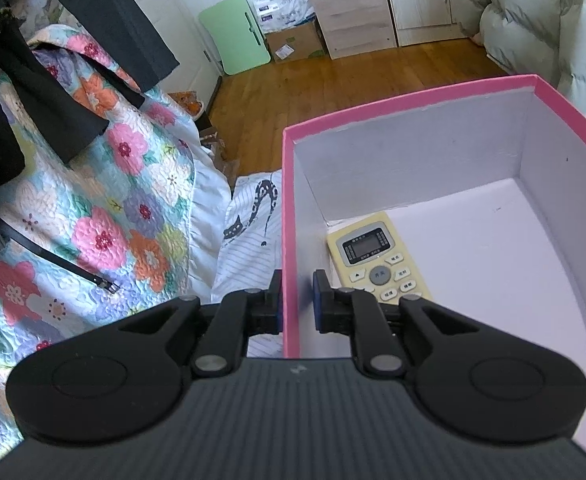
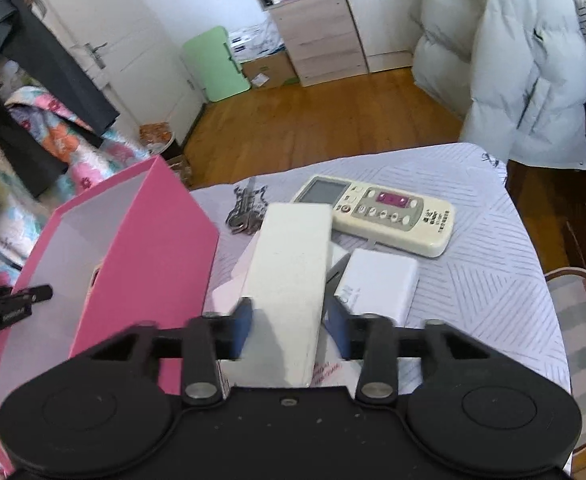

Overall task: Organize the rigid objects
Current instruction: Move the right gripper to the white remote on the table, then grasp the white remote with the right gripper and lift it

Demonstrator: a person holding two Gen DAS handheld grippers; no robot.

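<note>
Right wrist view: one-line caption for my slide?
Right hand-held gripper straddles a cream block beside the pink box; remote waits behind.

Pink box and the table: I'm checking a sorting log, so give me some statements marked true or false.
1. The left gripper clamps the pink box wall. True.
2. The box is empty. False: a remote lies inside.
3. A white block sits between the right gripper fingers. True.
4. The keys are in the box. False: they lie on the table.
5. The power bank lies on the table. True.
</note>
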